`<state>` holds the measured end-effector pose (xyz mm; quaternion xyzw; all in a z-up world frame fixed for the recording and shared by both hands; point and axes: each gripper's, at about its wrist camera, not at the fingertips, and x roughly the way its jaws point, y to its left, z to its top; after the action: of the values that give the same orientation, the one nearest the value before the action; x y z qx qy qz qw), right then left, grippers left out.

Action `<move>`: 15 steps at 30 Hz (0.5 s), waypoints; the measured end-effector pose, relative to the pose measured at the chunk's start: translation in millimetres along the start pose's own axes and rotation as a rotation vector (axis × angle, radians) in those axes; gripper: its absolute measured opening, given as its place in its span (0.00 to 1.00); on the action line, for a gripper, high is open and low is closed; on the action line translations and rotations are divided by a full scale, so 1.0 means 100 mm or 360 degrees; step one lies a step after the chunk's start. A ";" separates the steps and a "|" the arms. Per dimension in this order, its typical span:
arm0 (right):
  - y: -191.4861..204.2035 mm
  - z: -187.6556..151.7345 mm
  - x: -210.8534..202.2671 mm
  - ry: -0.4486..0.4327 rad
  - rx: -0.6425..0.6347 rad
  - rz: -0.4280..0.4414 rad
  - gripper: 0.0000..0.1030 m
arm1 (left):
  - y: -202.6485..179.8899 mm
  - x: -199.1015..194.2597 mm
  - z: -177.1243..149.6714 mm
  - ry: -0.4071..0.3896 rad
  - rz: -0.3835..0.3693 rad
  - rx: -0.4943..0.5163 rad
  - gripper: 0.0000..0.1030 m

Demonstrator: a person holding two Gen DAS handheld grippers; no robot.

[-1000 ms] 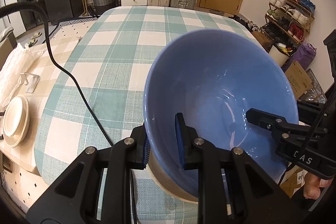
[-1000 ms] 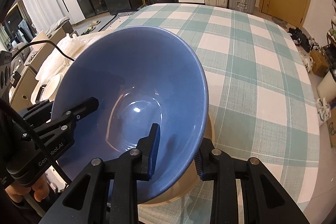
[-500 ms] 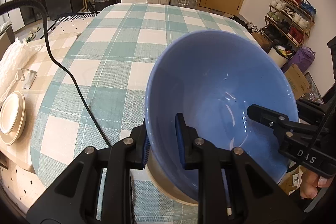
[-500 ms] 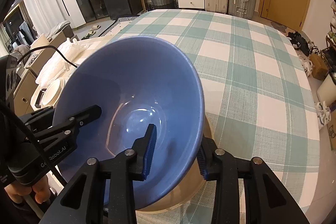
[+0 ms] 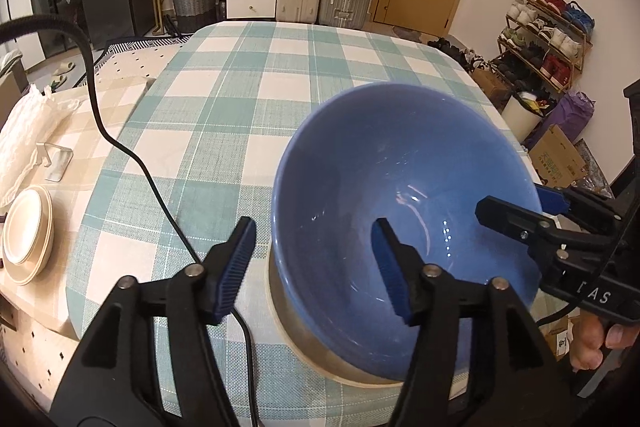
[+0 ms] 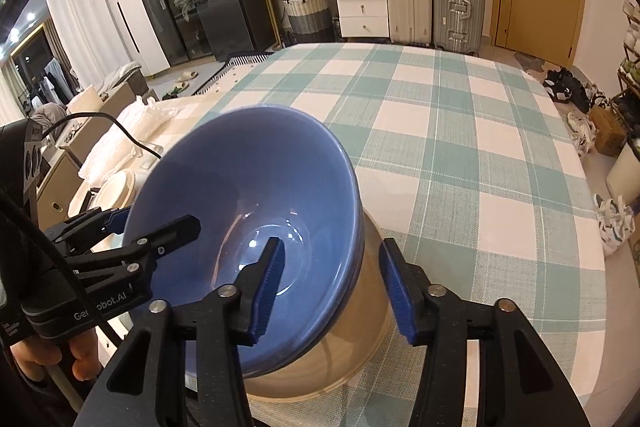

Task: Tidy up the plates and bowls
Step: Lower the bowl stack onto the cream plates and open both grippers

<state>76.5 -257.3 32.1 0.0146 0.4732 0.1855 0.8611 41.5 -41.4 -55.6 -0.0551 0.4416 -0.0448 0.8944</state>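
Observation:
A large blue bowl (image 5: 404, 179) sits nested in a cream bowl (image 5: 292, 323) near the front edge of the checked table. It also shows in the right wrist view (image 6: 256, 211), inside the cream bowl (image 6: 360, 339). My left gripper (image 5: 312, 267) is open, its jaws straddling the bowl's left rim without touching. My right gripper (image 6: 332, 283) is open, its jaws astride the right rim. Each gripper shows in the other's view, the right gripper (image 5: 540, 223) and the left gripper (image 6: 132, 239).
The teal and white checked tablecloth (image 5: 256, 99) covers the table. A stack of cream plates (image 5: 26, 235) sits on a lower side table at left, beside a white bag (image 5: 24, 139). A black cable (image 5: 132, 155) runs across the cloth. Suitcases, drawers and a shoe rack stand beyond.
Both grippers opened and let go of the blue bowl's rim. The bowl came down into the cream bowl and rests there.

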 end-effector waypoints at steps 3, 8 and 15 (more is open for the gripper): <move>0.00 0.01 -0.06 -0.0038 -0.0012 0.0006 0.61 | -0.01 -0.07 0.01 -0.0028 0.0004 0.0002 0.70; 0.01 0.02 -0.21 -0.0115 -0.0019 0.0065 0.85 | -0.04 -0.17 0.03 -0.0062 0.0010 0.0025 0.73; 0.01 -0.03 -0.44 -0.0240 -0.0044 0.0010 0.95 | -0.04 -0.42 0.05 -0.0159 0.0001 0.0060 0.80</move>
<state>52.5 -271.6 66.2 0.0182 0.4043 0.1931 0.8938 19.5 -40.0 -19.2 -0.0404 0.3955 -0.0499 0.9162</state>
